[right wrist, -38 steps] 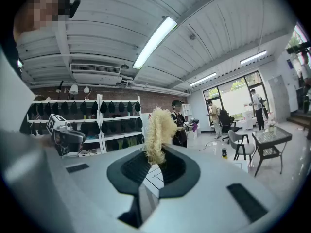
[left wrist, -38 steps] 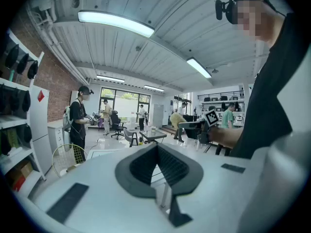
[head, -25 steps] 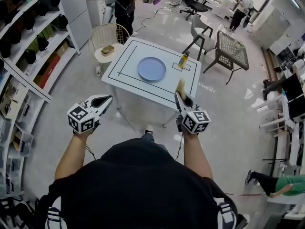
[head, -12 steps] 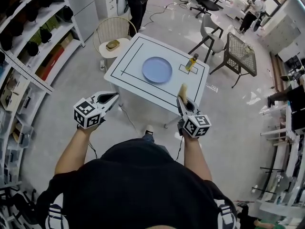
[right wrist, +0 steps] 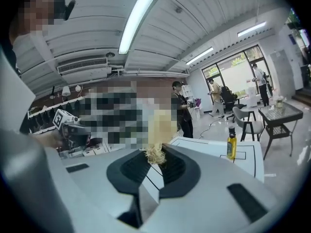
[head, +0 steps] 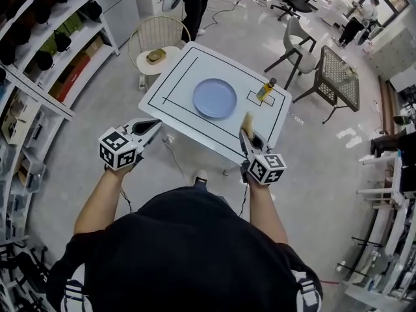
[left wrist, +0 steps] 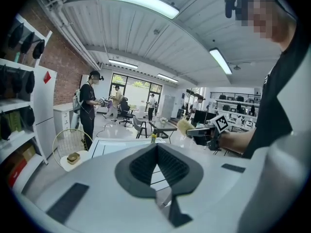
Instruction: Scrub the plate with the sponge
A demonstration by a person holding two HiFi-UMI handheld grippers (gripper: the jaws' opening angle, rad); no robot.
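Right claw [head: 246, 134] clamps the sponge [head: 247, 120]; left claw [head: 155, 123] closed, empty.
You're short of the plate [head: 214, 98] at upper centre; all scrubbing remains.

The plate [head: 215, 98] is pale blue, the sponge [head: 247, 119] yellow, the table [head: 174, 78] white with black lines.

Plate [head: 215, 98] at upper centre: smooth, with a dull sheen. Table [head: 170, 83] top is white and matt. Sponge [right wrist: 156, 140] is rough, its end frayed and fibrous. Floor [head: 312, 168] is glossy, throwing back light; the chair [head: 146, 38] at upper left is thin metal wire.
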